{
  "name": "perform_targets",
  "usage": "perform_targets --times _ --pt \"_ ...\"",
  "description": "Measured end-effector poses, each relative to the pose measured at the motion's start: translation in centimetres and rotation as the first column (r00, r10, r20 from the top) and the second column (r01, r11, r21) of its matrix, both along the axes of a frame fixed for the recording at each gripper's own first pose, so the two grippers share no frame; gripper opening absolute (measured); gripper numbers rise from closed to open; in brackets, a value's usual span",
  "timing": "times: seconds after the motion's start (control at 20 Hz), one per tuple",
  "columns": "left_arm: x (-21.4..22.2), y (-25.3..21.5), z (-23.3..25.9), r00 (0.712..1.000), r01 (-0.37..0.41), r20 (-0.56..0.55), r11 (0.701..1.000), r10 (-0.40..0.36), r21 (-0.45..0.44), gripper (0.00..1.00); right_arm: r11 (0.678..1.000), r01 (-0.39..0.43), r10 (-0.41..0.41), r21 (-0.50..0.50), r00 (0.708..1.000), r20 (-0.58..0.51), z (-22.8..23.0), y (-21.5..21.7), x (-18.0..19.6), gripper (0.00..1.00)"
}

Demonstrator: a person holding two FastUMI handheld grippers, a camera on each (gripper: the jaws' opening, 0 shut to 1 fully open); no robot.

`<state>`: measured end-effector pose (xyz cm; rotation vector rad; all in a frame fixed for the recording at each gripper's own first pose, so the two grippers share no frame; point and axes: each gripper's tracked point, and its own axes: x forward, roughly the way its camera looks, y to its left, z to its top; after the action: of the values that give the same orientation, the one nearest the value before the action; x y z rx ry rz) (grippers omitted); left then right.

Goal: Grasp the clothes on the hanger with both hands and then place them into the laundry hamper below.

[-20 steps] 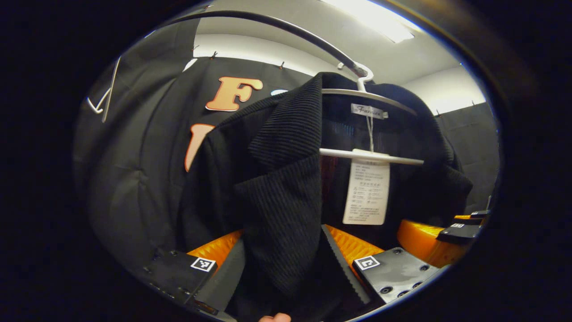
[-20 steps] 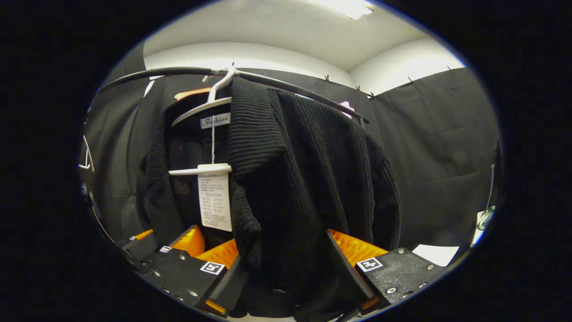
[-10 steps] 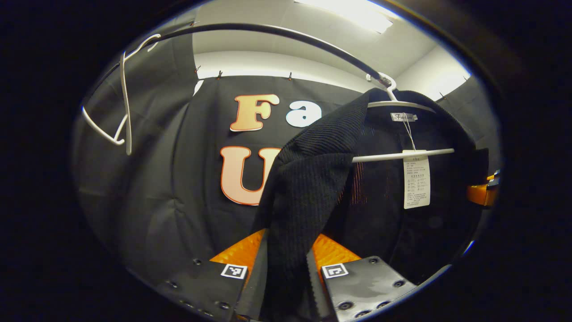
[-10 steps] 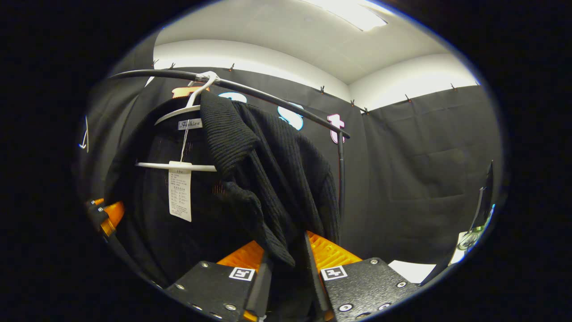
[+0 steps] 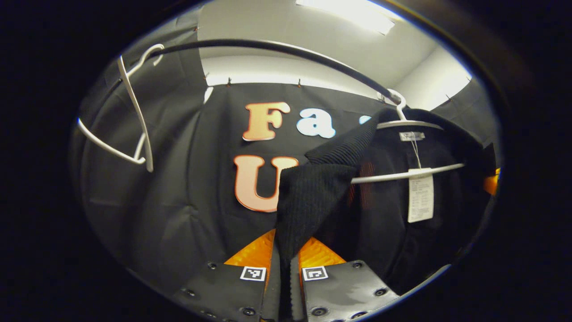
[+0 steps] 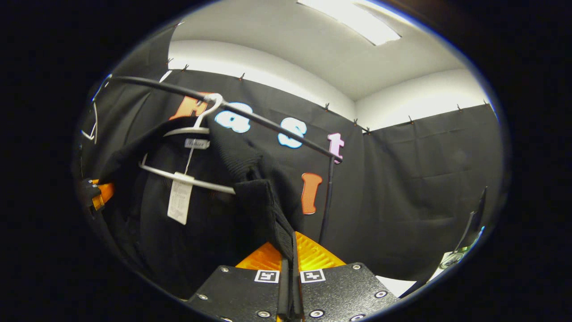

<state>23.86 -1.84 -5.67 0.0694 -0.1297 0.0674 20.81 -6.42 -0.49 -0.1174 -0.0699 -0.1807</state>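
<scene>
A black ribbed knit cardigan (image 5: 313, 197) hangs on a white hanger (image 5: 409, 125) from the black rail (image 5: 277, 47); a white tag (image 5: 420, 197) dangles inside it. In the left gripper view my left gripper (image 5: 284, 264) is shut on the cardigan's front edge, which is pulled outward off the hanger. In the right gripper view my right gripper (image 6: 289, 259) is shut on the other front edge of the cardigan (image 6: 263, 205), below the hanger (image 6: 187, 132) and the tag (image 6: 178, 201). The left gripper (image 6: 96, 194) appears as an orange and black shape at the far left of that view.
An empty white hanger (image 5: 134, 120) hangs at the rail's left end. The rail's upright post (image 6: 330, 192) stands right of the cardigan. A white surface (image 6: 393, 286) lies low at the right, with a small object (image 6: 451, 259) near the edge.
Both grippers went from open around the cardigan's front edges to shut on them. They have drawn apart, spreading the cardigan wide and pulling its shoulders along the hanger.
</scene>
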Motion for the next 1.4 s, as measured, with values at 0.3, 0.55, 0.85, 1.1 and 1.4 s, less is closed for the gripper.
perform_targets --times 0.3,0.55,0.85,1.1,1.4 --pt "2.2 1.9 1.7 0.999 -0.022 -0.024 1.0 0.022 -0.018 0.12 0.998 -0.006 0.001 0.065 0.997 0.079 5.2 -2.9 -0.6 0.03" --pt "4.3 3.9 6.4 0.993 -0.074 0.094 0.993 0.065 0.094 0.12 0.998 0.025 -0.017 -0.055 0.99 0.141 9.5 -4.7 0.2 0.0" --pt "7.8 4.4 8.4 0.992 -0.081 0.108 0.993 0.071 0.09 0.12 0.998 0.027 -0.019 -0.053 0.99 0.14 10.8 -6.1 4.2 0.03" --pt "12.0 3.4 8.2 0.993 -0.056 0.105 0.995 0.047 0.086 0.12 1.0 0.024 -0.025 0.004 0.992 0.127 10.2 -7.6 7.5 0.03" --pt "14.6 3.5 2.8 0.999 -0.042 0.001 0.994 0.042 0.097 0.12 0.999 0.014 -0.016 0.029 0.998 0.057 6.1 -6.8 9.9 0.0"
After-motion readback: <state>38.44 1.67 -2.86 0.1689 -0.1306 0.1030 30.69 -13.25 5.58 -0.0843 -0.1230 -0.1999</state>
